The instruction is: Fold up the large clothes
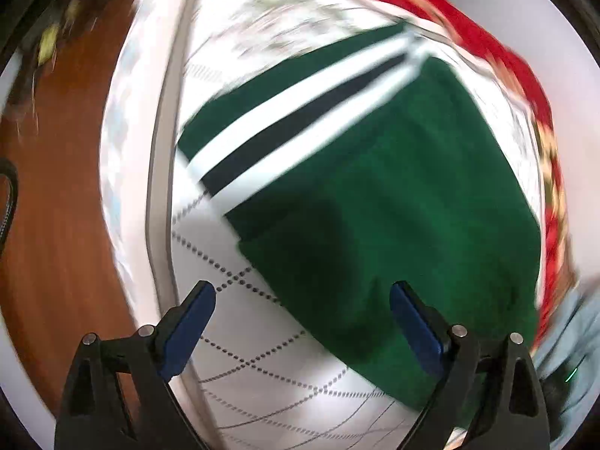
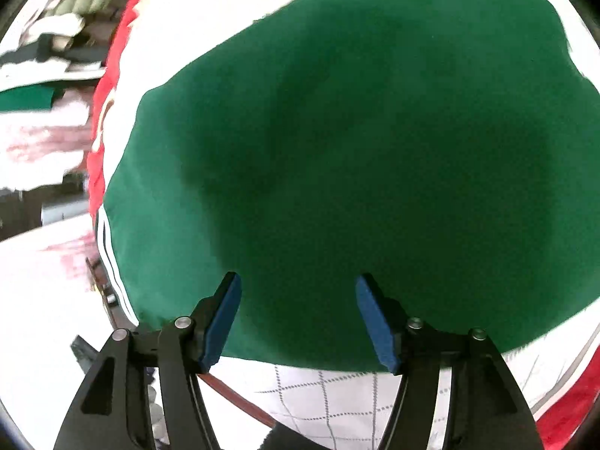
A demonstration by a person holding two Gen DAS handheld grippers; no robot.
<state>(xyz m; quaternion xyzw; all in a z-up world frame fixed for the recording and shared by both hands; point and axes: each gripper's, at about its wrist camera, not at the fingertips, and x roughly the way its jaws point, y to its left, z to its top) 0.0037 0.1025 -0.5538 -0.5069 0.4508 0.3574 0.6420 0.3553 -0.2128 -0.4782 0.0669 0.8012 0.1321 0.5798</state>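
Both grippers are pointing steeply down over one green garment (image 2: 337,150) and neither is grasping anything. The right gripper (image 2: 298,317) is standing released, its blue pads (image 2: 225,322) apart with no cloth pinched between them; the garment's near edge is lying just under and ahead of its tips. The left gripper (image 1: 302,328) is likewise spread wide and empty, hanging over the garment's near corner, with the white quilted cover (image 1: 240,337) showing beneath its left finger.

Progress, as a judgement: the garment is lying flat as a compact, roughly rectangular panel with clean edges, so at least one fold appears complete. Whether a further halving is required cannot be told from these views; smoothing or moving it aside may be what is left.

Beyond the left gripper, the striped band (image 1: 300,112) is running across the garment's far-left side. Further out, a red patterned cloth (image 1: 506,75) is bordering the far and right edge of the cover, and the wooden floor (image 1: 56,225) is lying off to the left. Far left of the right gripper, blurred stacked items are visible but cannot be identified.

Count: one green garment, one red cloth, one quilted cover, two grippers, each with two pads
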